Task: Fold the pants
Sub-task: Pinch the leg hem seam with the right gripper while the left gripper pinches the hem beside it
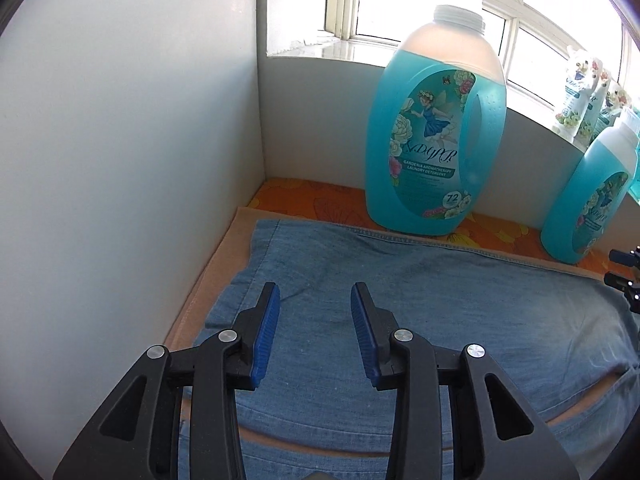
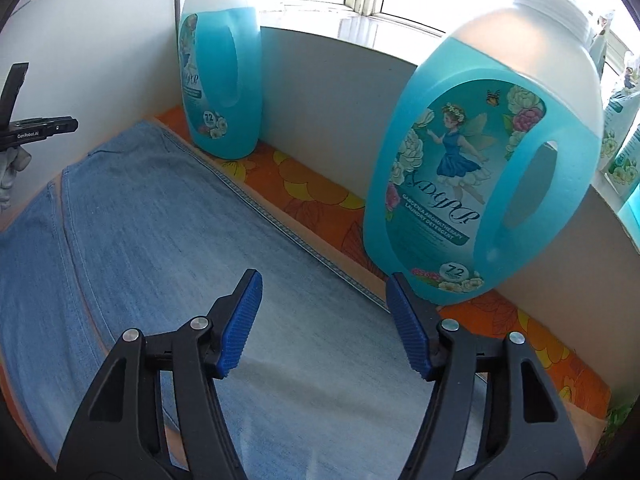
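Observation:
Blue denim pants (image 1: pixel 420 300) lie flat and folded on a beige mat, with a stitched seam along the far edge. My left gripper (image 1: pixel 315 292) hovers over the left end of the pants, open, with nothing between its blue pads. In the right wrist view the pants (image 2: pixel 160 220) stretch away to the left. My right gripper (image 2: pixel 324 280) is open above their near right part, close to the far seam, and holds nothing. The left tool's black body (image 2: pixel 36 130) and a gloved hand (image 2: pixel 12 168) show at the left edge.
Two big blue detergent bottles (image 1: pixel 436 120) (image 1: pixel 588 208) stand on an orange flowered cloth (image 1: pixel 320 200) behind the pants; the nearer bottle (image 2: pixel 480 180) is just beyond my right fingers. A white side panel (image 1: pixel 120 160) closes the left, and a low back wall under a window closes the far side.

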The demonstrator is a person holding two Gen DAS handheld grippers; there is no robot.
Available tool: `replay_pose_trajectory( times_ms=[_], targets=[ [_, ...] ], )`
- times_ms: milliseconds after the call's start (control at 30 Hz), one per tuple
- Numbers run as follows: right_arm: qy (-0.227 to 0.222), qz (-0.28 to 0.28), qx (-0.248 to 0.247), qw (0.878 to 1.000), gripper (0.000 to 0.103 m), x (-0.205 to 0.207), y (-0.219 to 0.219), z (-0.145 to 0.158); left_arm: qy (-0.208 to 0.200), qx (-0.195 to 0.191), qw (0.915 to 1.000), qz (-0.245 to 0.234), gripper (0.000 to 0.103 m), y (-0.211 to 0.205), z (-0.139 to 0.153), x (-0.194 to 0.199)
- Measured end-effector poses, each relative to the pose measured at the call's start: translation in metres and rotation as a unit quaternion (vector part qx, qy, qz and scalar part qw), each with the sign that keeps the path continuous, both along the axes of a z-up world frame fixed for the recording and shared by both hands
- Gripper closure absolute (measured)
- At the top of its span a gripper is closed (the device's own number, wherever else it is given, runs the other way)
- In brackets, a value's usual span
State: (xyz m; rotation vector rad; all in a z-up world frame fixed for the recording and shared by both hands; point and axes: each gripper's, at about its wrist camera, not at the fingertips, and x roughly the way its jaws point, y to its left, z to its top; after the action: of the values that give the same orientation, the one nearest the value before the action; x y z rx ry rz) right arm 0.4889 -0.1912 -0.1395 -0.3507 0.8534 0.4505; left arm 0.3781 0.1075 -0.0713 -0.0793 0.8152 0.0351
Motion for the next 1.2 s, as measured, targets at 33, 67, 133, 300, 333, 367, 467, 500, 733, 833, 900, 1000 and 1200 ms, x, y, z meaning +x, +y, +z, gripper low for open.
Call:
replay_pose_trajectory(
  times_ms=[33, 67, 133, 300, 333, 367, 467, 500, 733, 833, 900, 1000, 1200],
  targets=[
    [0.001, 0.008, -0.012, 1.000, 0.046, 0.007, 0.006, -0.008, 0.004, -0.001, 1.0000, -0.003, 0.068, -0.002, -0.004, 0.004],
    [0.001, 0.015, -0.023, 1.000, 0.046, 0.013, 0.012, -0.016, 0.009, -0.003, 0.9999, -0.005, 0.068, -0.003, -0.008, 0.006],
    [0.010, 0.025, -0.031, 0.999, 0.046, 0.026, 0.019, -0.031, 0.022, -0.015, 0.9996, -0.008, 0.068, -0.004, -0.020, 0.014],
    [0.028, 0.048, -0.040, 0.998, 0.047, 0.053, 0.030, -0.060, 0.046, -0.002, 0.9987, -0.020, 0.068, -0.011, -0.043, 0.033],
    [0.032, 0.054, -0.042, 0.997, 0.047, 0.057, 0.032, -0.064, 0.048, -0.004, 0.9986, -0.021, 0.068, -0.011, -0.046, 0.036],
    [0.036, 0.059, -0.044, 0.997, 0.047, 0.060, 0.034, -0.068, 0.050, -0.004, 0.9985, -0.022, 0.068, -0.010, -0.049, 0.039],
    [0.043, 0.070, -0.035, 0.996, 0.047, 0.068, 0.035, -0.074, 0.052, 0.002, 0.9984, -0.020, 0.068, -0.010, -0.055, 0.047],
    [0.049, 0.071, -0.029, 0.996, 0.047, 0.071, 0.034, -0.074, 0.054, -0.001, 0.9984, -0.018, 0.068, -0.009, -0.056, 0.049],
    [0.079, 0.078, 0.017, 0.994, 0.068, 0.072, 0.030, -0.073, 0.051, -0.007, 0.9985, -0.018, 0.068, -0.010, -0.058, 0.059],
    [0.075, 0.080, 0.017, 0.994, 0.090, 0.067, 0.033, -0.072, 0.049, -0.011, 0.9987, -0.013, 0.068, -0.009, -0.056, 0.060],
    [0.057, 0.080, -0.010, 0.995, 0.094, 0.061, 0.043, -0.073, 0.048, -0.014, 0.9987, -0.007, 0.066, -0.005, -0.055, 0.060],
    [0.031, 0.078, -0.023, 0.996, 0.096, 0.041, 0.050, -0.063, 0.048, -0.024, 0.9986, 0.005, 0.054, 0.000, -0.049, 0.058],
    [-0.025, 0.084, 0.005, 0.996, 0.097, -0.025, 0.048, -0.023, 0.057, -0.083, 0.9947, 0.020, 0.051, 0.009, -0.042, 0.071]
  ],
)
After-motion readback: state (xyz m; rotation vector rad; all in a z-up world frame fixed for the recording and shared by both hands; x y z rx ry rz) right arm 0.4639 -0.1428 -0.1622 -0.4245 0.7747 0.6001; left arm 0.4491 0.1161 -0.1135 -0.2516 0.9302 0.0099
